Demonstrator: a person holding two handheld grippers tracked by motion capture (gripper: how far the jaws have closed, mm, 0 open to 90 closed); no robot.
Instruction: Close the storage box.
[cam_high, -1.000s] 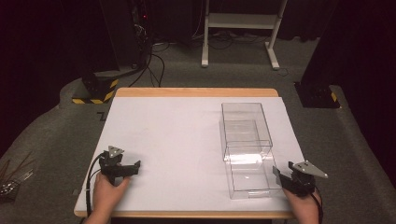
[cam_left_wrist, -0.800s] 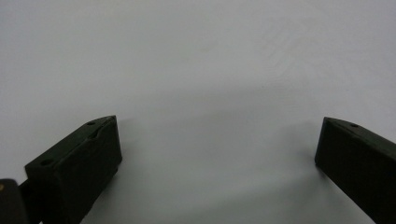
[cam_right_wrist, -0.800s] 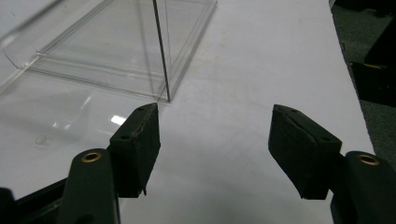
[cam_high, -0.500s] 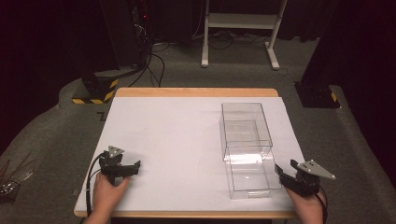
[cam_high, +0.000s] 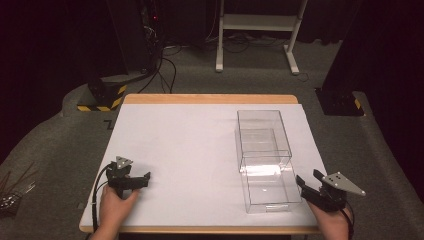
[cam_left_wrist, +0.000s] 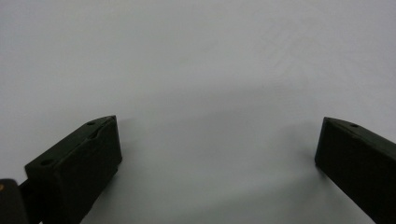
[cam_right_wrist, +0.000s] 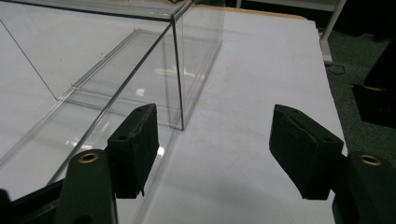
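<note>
Clear rectangular acrylic box (cam_high: 264, 159): table's right edge. Right gripper (cam_high: 311, 186), jaws wide, beside its near corner, likely approaching; left gripper (cam_high: 137, 180) wide, idle.

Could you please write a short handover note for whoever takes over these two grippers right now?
Left gripper: open, holding nothing, low over the white table cover at the near left.
Right gripper: open, holding nothing, at the near right corner beside the clear box; in the right gripper view its fingers sit close to the box's near corner, with no grip.
Box: clear and apparently empty, lying lengthwise on the right half of the table, its near section lower than the far one.
Done: nothing visibly handled yet.
Left: probably close in on the box with the right gripper; watch the thin transparent walls.
</note>
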